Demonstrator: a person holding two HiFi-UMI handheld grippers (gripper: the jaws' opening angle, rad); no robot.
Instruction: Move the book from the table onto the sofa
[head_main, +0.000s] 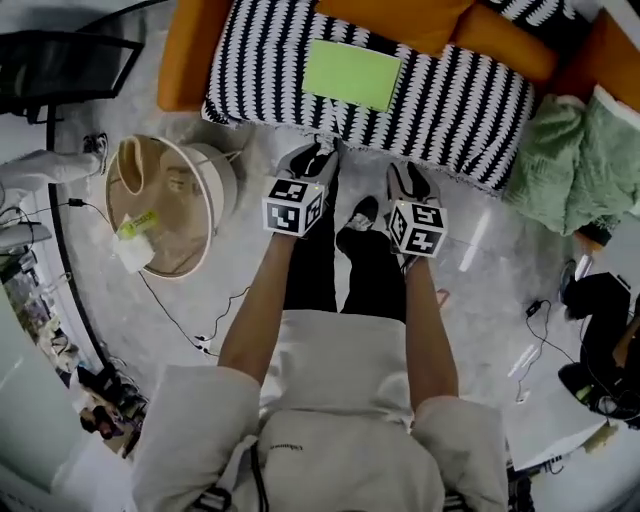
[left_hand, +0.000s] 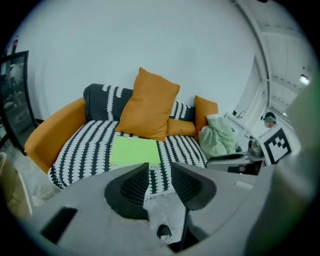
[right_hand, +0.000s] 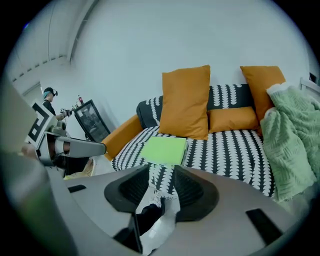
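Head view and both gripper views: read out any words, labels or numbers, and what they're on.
No readable text anywhere.
Marker cubes: black-and-white square patterns, no letters.
Book: plain green cover, no print showing.
Shirt: small dark print, too small to read.

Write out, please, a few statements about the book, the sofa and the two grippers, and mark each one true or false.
1. The green book lies flat on the sofa seat. True.
2. The left gripper holds the book. False: its jaws stand apart with nothing between them.
3. The right gripper is empty. True.
4. The cushions are blue. False: they are orange.
5. The green blanket covers the book. False: it lies at the sofa's end, apart from the book.
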